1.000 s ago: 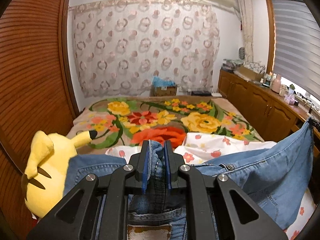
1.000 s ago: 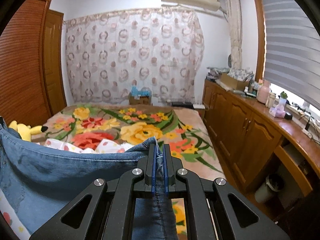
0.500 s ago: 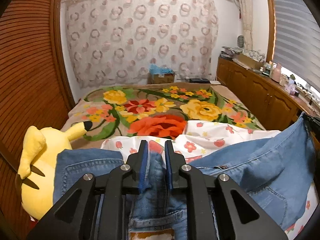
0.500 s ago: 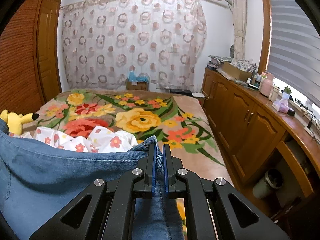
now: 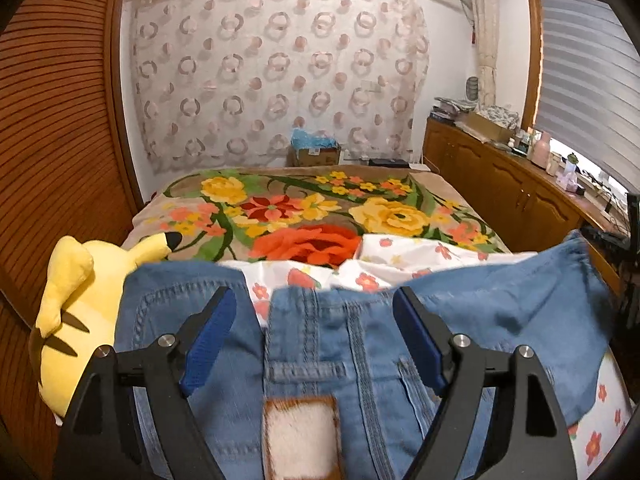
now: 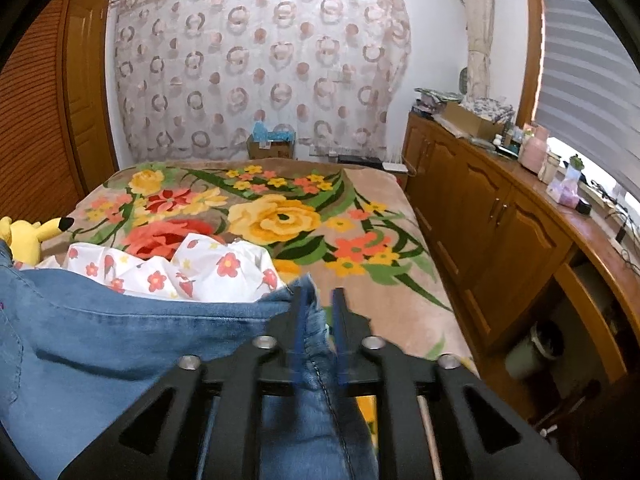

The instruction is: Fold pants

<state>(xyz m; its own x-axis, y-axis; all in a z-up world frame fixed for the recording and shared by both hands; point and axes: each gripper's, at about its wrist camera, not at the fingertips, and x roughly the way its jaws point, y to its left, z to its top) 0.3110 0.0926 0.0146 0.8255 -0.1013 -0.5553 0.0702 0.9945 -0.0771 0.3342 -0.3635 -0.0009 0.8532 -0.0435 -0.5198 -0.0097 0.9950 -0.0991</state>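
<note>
Blue denim pants point(image 5: 352, 344) lie across the near end of the bed, waistband and brown label toward me. My left gripper point(image 5: 316, 312) is wide open, its blue pads spread on either side of the waistband and not gripping it. In the right wrist view the pants point(image 6: 120, 340) stretch to the left. My right gripper point(image 6: 320, 304) has parted a little, with the denim edge still hanging between its fingers.
A flowered blanket point(image 5: 320, 208) covers the bed, with a white flowered cloth point(image 6: 180, 268) under the pants. A yellow plush toy point(image 5: 76, 300) sits at the left. Wooden cabinets point(image 6: 492, 216) run along the right. A louvred wooden door point(image 5: 52, 120) stands left.
My left gripper has opened wide and let go of the waistband, which dropped flat. My right gripper has started to part. Both views have sunk lower toward the bed.
</note>
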